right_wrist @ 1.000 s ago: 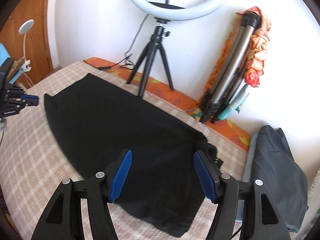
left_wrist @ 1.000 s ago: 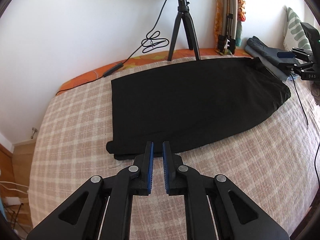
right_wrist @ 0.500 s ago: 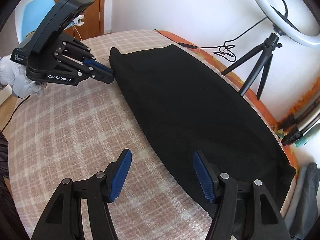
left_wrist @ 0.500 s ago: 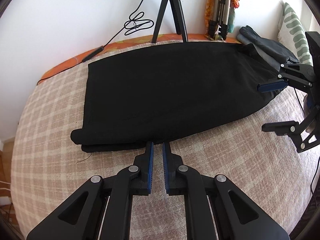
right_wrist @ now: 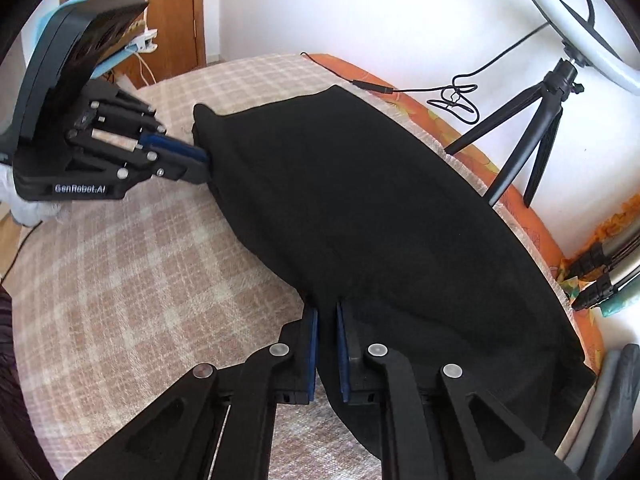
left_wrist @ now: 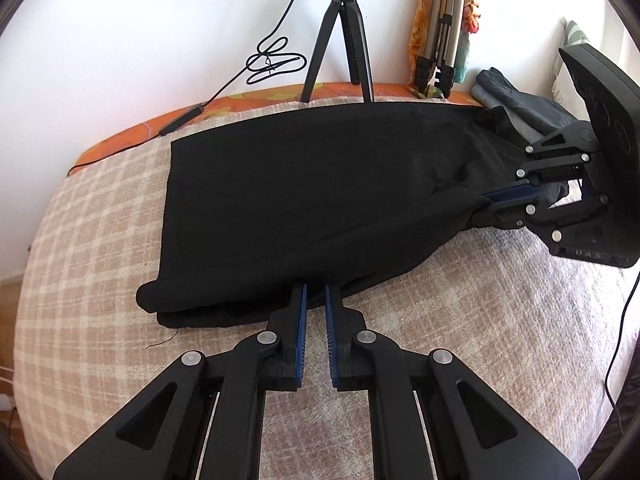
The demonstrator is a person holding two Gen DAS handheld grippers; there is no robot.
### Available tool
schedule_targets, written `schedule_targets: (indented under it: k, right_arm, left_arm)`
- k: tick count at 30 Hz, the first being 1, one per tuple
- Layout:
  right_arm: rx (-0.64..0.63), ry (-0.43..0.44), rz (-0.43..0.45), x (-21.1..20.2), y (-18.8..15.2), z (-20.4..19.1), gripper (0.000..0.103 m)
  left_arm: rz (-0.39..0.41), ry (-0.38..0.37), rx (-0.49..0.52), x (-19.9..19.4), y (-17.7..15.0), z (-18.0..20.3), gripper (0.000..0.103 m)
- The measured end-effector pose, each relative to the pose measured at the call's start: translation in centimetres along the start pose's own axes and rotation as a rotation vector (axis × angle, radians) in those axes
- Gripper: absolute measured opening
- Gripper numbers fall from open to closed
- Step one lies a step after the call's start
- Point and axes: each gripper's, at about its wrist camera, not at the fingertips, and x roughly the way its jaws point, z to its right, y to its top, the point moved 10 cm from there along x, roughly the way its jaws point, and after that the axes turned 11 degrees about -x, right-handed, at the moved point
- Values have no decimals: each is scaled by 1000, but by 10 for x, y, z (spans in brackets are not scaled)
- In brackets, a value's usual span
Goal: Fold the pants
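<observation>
The black pants are lying flat on the checked bedspread, already doubled leg-on-leg, hems twd the left end, waist twd the right, w/ the ring-light tripod at the wall behind. What's just changing: the right gripper, wide open over the cloth half a sec ago, is now closing its jaws on the near edge of the pants at the waist end. In the left wrist view the fabric is bunching into its blue pads and pulling up in a small ridge, so it looks pinched. The left gripper is staying nearly shut at the near edge by the hem end; in the right wrist view its tips are going into the fabric, but whether it's actually holding cloth or just pressing against it, can't tell. Meaning for the task: both ends are probably getting secured, so the next fold, likely end over end, seems abt ready to start.
</observation>
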Motion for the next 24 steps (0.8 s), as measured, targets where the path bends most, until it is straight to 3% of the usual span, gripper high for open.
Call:
schedule_targets:
  k: [4,7,11,18,21,23,24]
  right_arm:
    - [73,88,5,-1,3,12,9]
    - [110,101,7,0,4,21,13]
    - [137,117,37,-8,4,28,18]
    - [168,122,33,-14,-6,34,19]
    - [166,126,28,-14,-9,33,20]
    - [152,128,23,-12,-10,30,16]
    - [148,131,21,-11,-10,29,3]
  left_arm:
    - [-21,-36,16,3,-2,10,8]
    - [-25,-35,61,8,0,20,9]
    - [-34,-40,98,15,3,32,29]
    - [-49,-66,188,25,6,66,39]
    - [-46,-39,250,34,8,83,39]
    - [-21,-26,272,35,15,90,39]
    - [-5,-19,279,34,18,91,39]
